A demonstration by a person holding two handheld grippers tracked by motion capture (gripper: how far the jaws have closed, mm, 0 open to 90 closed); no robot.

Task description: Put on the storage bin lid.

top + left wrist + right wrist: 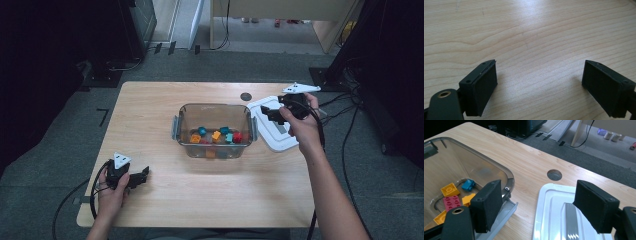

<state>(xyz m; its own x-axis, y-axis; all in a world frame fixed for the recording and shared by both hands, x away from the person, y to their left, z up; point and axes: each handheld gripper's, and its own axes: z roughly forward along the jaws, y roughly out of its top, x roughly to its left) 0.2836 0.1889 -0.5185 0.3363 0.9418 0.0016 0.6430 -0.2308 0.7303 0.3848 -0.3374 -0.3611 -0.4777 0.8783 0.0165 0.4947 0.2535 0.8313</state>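
Hovering with fingers wide and empty, the right gripper (pixel 266 114) nears a flat white lid (pixel 554 215) beside the clear bin (pixel 186 131).

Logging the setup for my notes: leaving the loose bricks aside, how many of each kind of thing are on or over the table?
clear container: 1
white lid: 1
grippers: 2 (left gripper, right gripper)
Total: 4
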